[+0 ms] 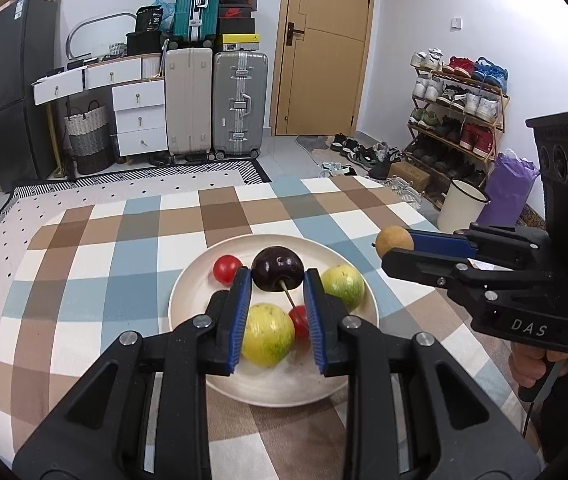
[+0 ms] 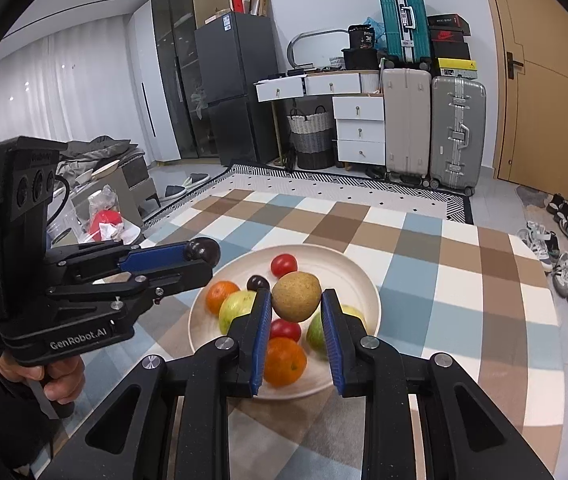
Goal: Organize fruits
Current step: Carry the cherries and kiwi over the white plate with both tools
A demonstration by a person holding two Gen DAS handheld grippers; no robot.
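A cream plate [image 1: 198, 280] [image 2: 343, 270] sits on the checked tablecloth and holds several fruits: red tomatoes [image 1: 227, 269] [image 2: 284, 265], green-yellow fruits [image 1: 343, 285] [image 2: 236, 306], oranges [image 2: 284, 360] and a small dark fruit [image 2: 258, 282]. My left gripper [image 1: 278, 278] [image 2: 200, 258] is shut on a dark, stemmed cherry-like fruit [image 1: 278, 266] [image 2: 203, 250], held above the plate's near-left side. My right gripper [image 2: 296, 300] [image 1: 397, 249] is shut on a tan round fruit [image 2: 296, 295] [image 1: 395, 240], lifted over the plate's right part. A hand grips each handle.
The checked table [image 1: 124, 240] ends at a far edge, with carpet beyond. A white bucket [image 1: 461, 206] and a shoe rack [image 1: 459, 112] stand off the table's right. Suitcases [image 2: 431, 128] and drawers line the back wall. Clutter [image 2: 104, 220] lies left of the table.
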